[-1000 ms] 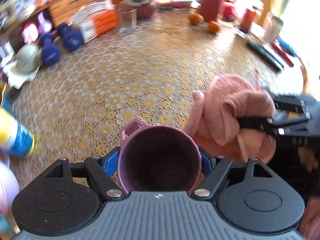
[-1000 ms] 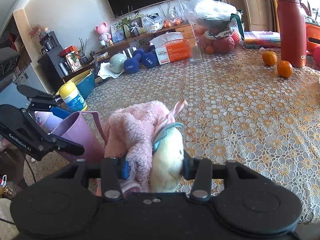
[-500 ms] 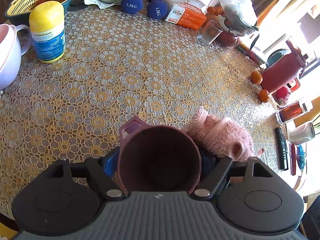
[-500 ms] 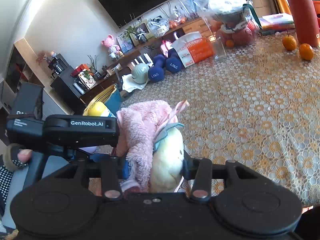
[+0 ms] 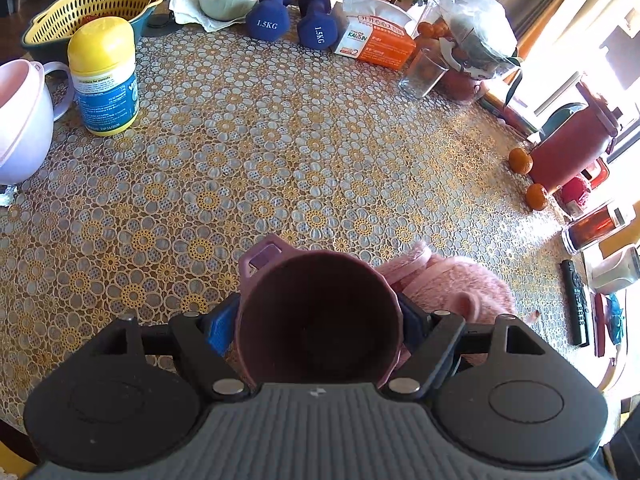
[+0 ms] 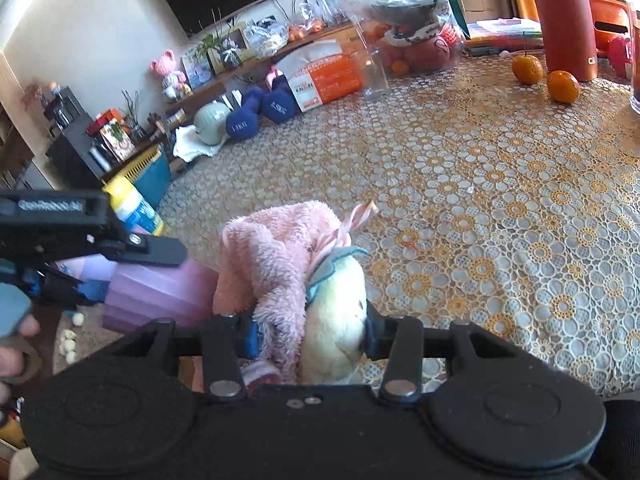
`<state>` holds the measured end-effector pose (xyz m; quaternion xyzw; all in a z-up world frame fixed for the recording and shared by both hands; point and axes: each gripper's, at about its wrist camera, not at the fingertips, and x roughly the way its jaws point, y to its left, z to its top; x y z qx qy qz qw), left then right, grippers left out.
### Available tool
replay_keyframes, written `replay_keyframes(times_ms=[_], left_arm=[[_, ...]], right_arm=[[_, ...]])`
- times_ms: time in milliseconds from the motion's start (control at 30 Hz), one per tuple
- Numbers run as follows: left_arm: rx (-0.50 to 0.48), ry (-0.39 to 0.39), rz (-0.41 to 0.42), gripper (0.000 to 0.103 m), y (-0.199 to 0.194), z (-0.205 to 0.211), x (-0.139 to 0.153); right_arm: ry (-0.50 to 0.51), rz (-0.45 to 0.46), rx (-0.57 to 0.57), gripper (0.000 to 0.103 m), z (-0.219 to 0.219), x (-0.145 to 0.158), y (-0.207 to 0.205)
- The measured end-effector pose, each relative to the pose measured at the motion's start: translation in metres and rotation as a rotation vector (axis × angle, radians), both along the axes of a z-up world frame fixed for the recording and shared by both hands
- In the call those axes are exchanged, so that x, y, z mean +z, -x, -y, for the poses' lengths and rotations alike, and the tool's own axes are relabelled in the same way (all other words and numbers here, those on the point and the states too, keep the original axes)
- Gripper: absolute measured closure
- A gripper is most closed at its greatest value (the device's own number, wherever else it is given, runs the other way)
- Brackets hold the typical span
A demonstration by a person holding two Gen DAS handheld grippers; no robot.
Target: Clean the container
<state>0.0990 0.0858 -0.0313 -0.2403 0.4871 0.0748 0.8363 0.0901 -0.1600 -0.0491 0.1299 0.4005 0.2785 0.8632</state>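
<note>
Left wrist view: the left gripper (image 5: 318, 320) has its jaws closed on the wall of a mauve ribbed plastic cup with a side handle (image 5: 318, 320), whose open mouth faces the camera; the blue pads press on both sides of the cup. The cup is held over the near part of a round table covered with a gold-and-white floral lace cloth (image 5: 280, 152). Just right of the cup lies part of a fluffy pink towel with a pale yellow lining (image 5: 452, 284).

Right wrist view: the right gripper (image 6: 306, 336) is clamped tight on the bunched towel (image 6: 276, 248), which stands up between its fingers. The cup (image 6: 160, 292) sits just left of the towel, apparently touching it, gripped by the left gripper (image 6: 132, 268).

Open room: the middle of the cloth is free. Objects ring the far and side edges: a yellow-lidded blue canister (image 5: 104, 76), a pale lilac jug (image 5: 20, 120), a yellow colander in a teal bowl (image 5: 92, 4), two navy dumbbells (image 5: 292, 20), an orange-and-white tissue box (image 5: 376, 36), a clear drinking glass (image 5: 422, 74), two small oranges (image 5: 528, 180), a tall red flask (image 5: 572, 148) and a black remote control (image 5: 576, 304) near the right rim. The near table edge runs just under the right gripper.
</note>
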Motion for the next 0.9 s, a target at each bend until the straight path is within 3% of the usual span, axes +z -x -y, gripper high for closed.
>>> replay_keyframes(times_ms=[100,167,600,733,900], left_arm=[[0.015,-0.004,-0.005,0.024,0.0,0.001,0.001],[0.027,-0.001,-0.008,0.024,0.0,0.001,0.0],[0.018,-0.019,-0.002,0.024,0.003,0.006,0.001],[0.029,-0.014,-0.002,0.024,0.002,0.005,0.002],[0.046,-0.016,0.0,0.024,0.001,0.005,0.002]], right_arm=[[-0.107,-0.003,0.04,0.059,-0.001,0.018,0.008],[-0.11,-0.002,0.056,0.059,-0.01,0.022,0.011],[0.133,-0.002,-0.004,0.059,-0.021,-0.031,-0.014],[0.032,-0.029,-0.032,0.059,0.002,-0.015,-0.011],[-0.13,-0.066,0.035,0.059,0.003,0.007,0.012]])
